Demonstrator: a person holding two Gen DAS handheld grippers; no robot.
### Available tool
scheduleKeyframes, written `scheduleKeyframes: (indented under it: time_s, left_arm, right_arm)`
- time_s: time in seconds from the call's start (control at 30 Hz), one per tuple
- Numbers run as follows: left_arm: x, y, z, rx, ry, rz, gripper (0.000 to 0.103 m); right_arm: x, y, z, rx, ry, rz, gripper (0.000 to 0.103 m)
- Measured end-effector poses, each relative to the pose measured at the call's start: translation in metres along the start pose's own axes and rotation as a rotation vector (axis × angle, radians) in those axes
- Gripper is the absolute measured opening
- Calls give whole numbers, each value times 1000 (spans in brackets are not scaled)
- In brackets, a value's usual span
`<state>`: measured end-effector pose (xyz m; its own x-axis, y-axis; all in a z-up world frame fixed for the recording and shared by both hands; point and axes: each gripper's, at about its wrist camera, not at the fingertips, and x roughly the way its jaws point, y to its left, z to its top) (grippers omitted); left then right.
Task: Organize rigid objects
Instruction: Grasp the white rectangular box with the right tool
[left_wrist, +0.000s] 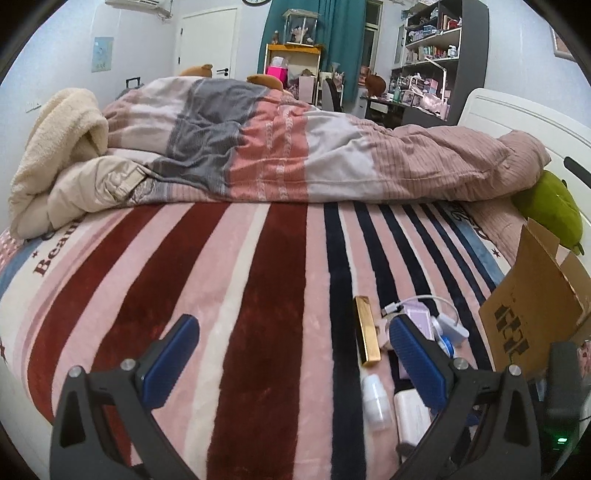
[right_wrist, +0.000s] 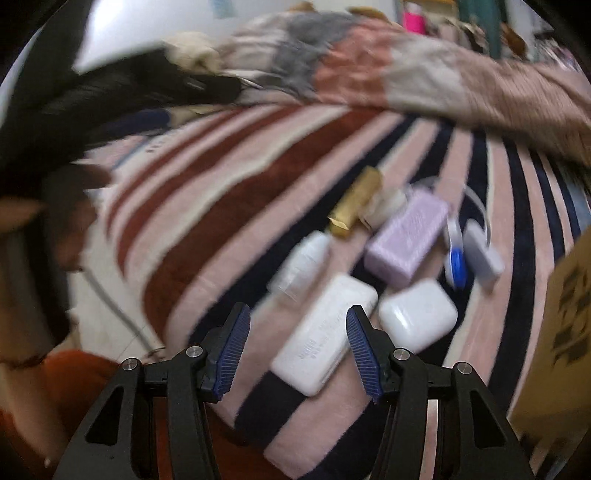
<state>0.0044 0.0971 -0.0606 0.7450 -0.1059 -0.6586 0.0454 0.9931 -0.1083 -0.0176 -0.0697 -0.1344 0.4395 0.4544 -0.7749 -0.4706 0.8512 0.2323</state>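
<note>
Both grippers are held wide open and empty: left gripper (left_wrist: 291, 354), right gripper (right_wrist: 297, 345). On the striped blanket (right_wrist: 221, 206) are seen a small bottle (right_wrist: 301, 264), gold tube (right_wrist: 354, 203), white charger (right_wrist: 325, 332), purple box (right_wrist: 406, 240), white case (right_wrist: 419, 319), then a cardboard box (right_wrist: 561, 325).

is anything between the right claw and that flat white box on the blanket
Nothing visible. The right claw is open, with the flat white box directly ahead, partly between its fingers. The white case lies just right of the box, and the small bottle just beyond, both off the path.
</note>
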Motion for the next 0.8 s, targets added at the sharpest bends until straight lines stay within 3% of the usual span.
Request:
scheduleKeyframes:
  time_s: [0.17,0.33,0.43,0.53,0.63,0.8]
  left_arm:
    - [1,6,-7,-14,16,-6,102]
    - [-5,6,-10,-11,16,-23,102]
    - [0,5,-10,-30,39,-76,102]
    - [6,2,-11,-36,62,-115,101]
    - [9,-4,-10,-17,84,-157,94]
    - [-1,-22,-1,-25,120,-346,92]
  right_arm:
    - [14,2,-10,35,36,-38,50]
    - [5,-10,-9,-66,79,-119,36]
    - [6,-21,-9,-66,111,-110,36]
    - [11,-20,-7,-53,84,-91,36]
    - [16,-13,-4,-104,70,-119,31]
    - [-16,-13,5,-135,-14,-34,31]
